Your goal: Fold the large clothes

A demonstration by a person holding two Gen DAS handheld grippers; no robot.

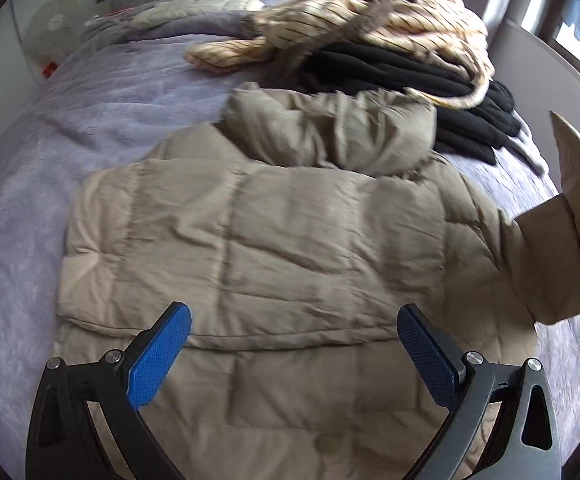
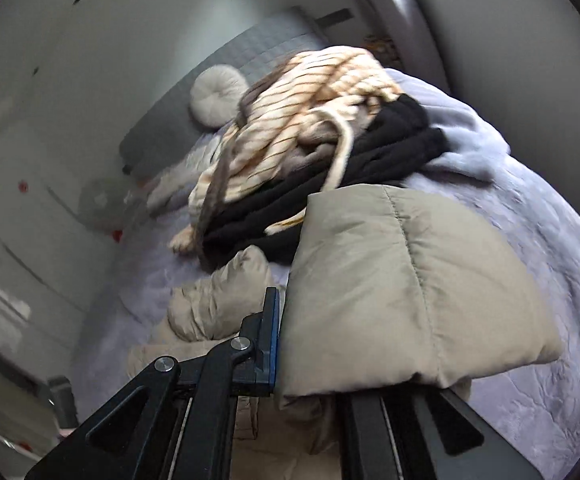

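Beige jacket point(image 1: 250, 248): flat, mid-bed point(image 1: 90, 120).
Right gripper point(image 2: 280, 344): pinching sleeve point(image 2: 402, 292), lifted.
Left gripper point(image 1: 294, 344): spread, empty.
Risk: slick puffy sleeve slips out; body drags along.

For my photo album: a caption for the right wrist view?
Right hand-held gripper lifts a beige puffer jacket's sleeve above the bed.

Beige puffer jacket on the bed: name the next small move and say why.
Probably carry the sleeve inward across the jacket's back. The right gripper is shut on the sleeve, lifted off the bed, while the body lies flat, the opposite side looks tucked in, and the left gripper hangs open above the hem, holding nothing.
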